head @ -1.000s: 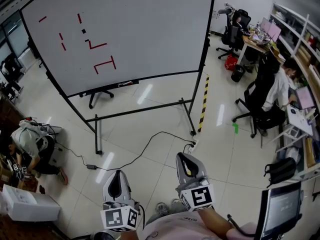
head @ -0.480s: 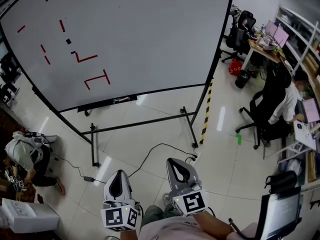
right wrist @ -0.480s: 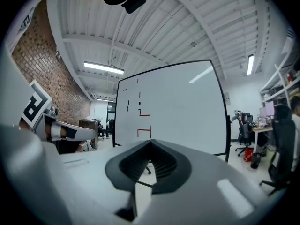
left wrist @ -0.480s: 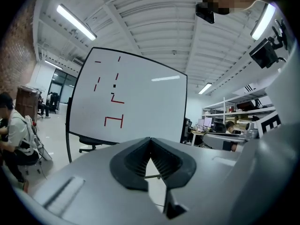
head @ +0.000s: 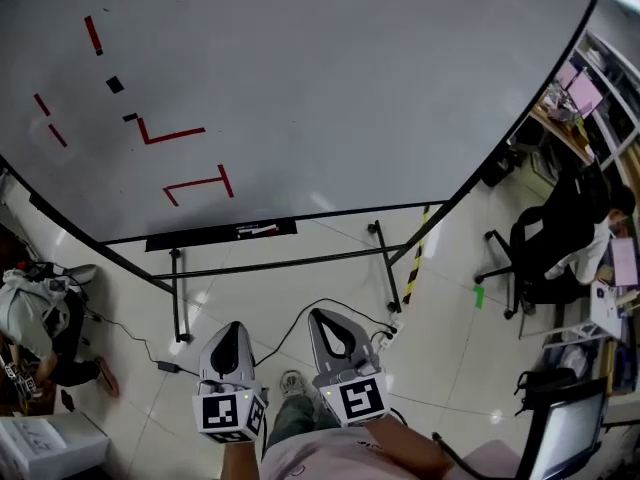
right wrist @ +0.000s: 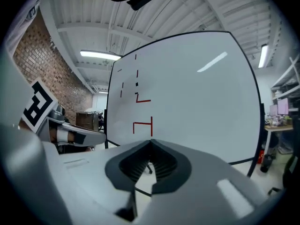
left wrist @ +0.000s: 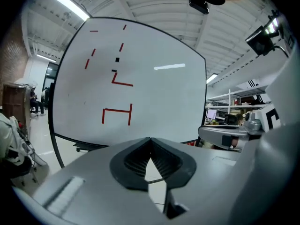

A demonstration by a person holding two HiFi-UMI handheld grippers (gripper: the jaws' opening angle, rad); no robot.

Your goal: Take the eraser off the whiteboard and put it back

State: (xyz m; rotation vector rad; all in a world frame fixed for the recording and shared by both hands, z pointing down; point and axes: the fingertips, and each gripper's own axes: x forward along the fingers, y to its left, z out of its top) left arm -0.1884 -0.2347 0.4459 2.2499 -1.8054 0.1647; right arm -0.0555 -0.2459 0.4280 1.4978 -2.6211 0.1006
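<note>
Beside the whiteboard (head: 350,88), only the head view shows striped floor tape (head: 413,266).

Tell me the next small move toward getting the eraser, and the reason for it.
Probably step closer to the whiteboard, raising the left gripper toward its left side. Both it and the right gripper are shut and empty, low over the floor, short of the board. The small black block, likely the eraser, sits high on the left.
</note>
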